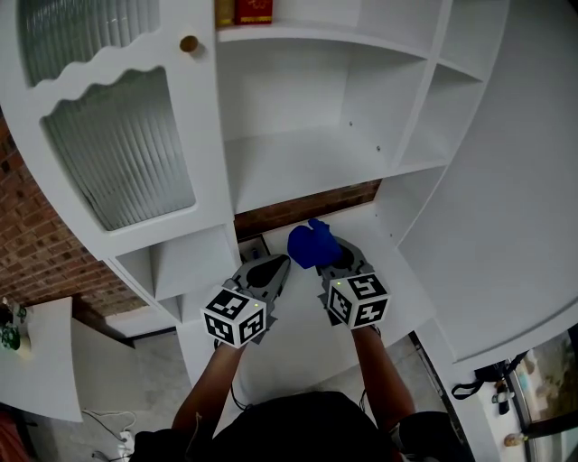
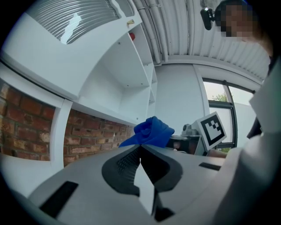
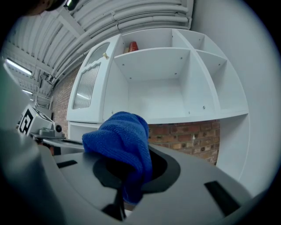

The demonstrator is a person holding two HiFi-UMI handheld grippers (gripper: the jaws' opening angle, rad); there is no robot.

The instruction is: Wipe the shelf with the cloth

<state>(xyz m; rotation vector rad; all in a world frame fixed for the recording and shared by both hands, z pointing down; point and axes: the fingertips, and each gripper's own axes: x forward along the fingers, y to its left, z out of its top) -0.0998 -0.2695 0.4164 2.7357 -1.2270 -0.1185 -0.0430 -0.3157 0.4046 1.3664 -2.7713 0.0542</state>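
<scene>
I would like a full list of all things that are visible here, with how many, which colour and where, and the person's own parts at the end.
shelf unit: one, white, open compartments, fills the upper part of the head view
cabinet door: one, white with ribbed glass, at the unit's left
knob: one, wooden brown, on the door's edge
red box: one, on the top shelf, cut by the picture's edge
yellow item: one, left of the red box
brick wall: one, red-brown, behind the unit
cloth: one, blue, bunched in the right gripper
left gripper: one, grey, jaws together, empty
right gripper: one, grey, shut on the cloth
forearms: two, bottom centre
</scene>
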